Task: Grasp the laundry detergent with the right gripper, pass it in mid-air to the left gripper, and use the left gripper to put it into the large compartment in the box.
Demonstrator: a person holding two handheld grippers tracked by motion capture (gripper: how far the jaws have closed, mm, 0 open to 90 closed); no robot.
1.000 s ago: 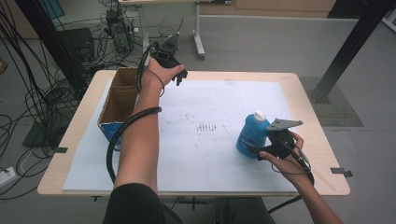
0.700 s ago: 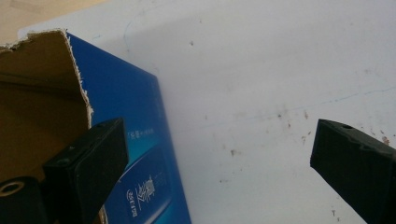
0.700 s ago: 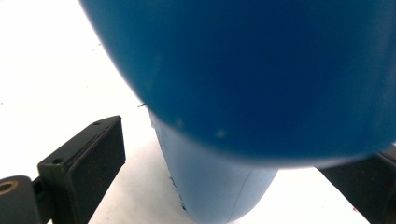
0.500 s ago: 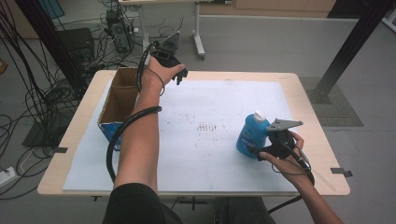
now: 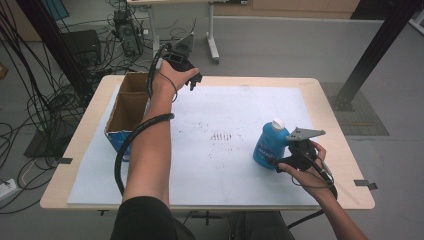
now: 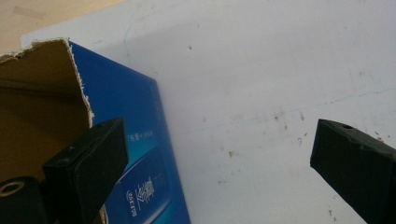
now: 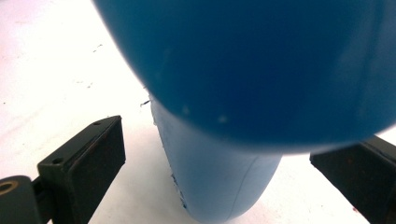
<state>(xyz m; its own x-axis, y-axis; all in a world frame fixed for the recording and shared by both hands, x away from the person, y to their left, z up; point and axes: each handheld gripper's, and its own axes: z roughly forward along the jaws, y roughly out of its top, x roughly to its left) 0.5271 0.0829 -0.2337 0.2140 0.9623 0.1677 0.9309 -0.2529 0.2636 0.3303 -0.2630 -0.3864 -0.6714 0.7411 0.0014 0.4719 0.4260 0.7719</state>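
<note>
We see the blue bottle (image 5: pixel 267 145) standing upright on the counter (image 5: pixel 330 100), well right of the cardboard box (image 5: pixel 127 107), its long axis vertical. Our right gripper (image 7: pixel 224 154) sits just beside it, fingers (image 7: pixel 84 163) spread wide with the bottle body between them, not yet touching. Our left gripper (image 5: pixel 192 80), fingers wide and empty, hovers by the box's far corner, much farther off.

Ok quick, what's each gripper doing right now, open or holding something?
Left gripper: open, empty, above the cardboard box.
Right gripper: open, jaws either side of the blue bottle, not clamped.
</note>
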